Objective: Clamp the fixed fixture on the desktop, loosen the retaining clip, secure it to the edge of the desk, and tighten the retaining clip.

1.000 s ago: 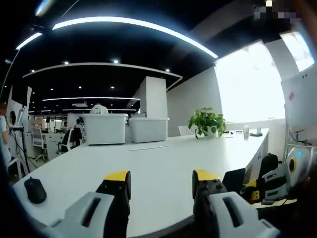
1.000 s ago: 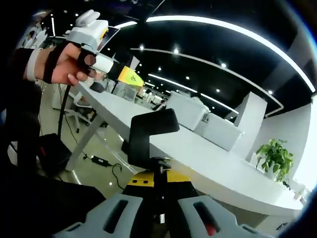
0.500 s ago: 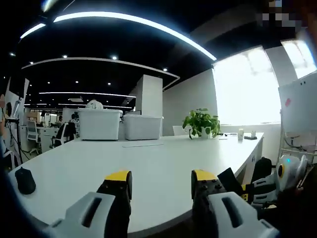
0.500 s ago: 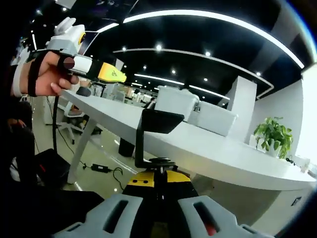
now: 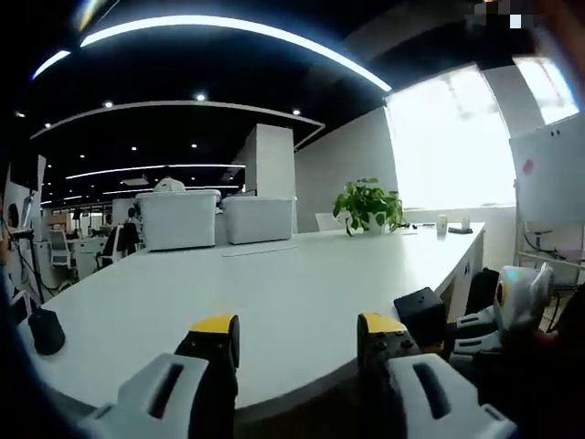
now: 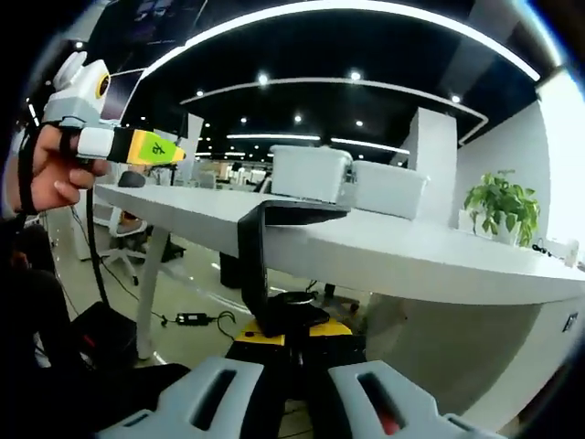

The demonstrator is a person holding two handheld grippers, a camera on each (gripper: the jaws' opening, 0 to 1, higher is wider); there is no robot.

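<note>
Black fixture [image 6: 274, 265] pinched by right hand-held gripper [image 6: 292, 366]; left hand-held gripper [image 5: 297, 352] spread.

Long curved white ceiling light strips [image 5: 228, 32] and small round recessed spotlights [image 6: 355, 76] are glowing against a dark ceiling. In the left gripper view, daylight is flooding through the big far-right window [image 5: 448, 146], overexposing it. The glossy white curved desk [image 5: 274, 293] is reflecting soft glare. Fisheye distortion is bending straight lines toward the edges, and the near jaws are looking slightly soft.
</note>
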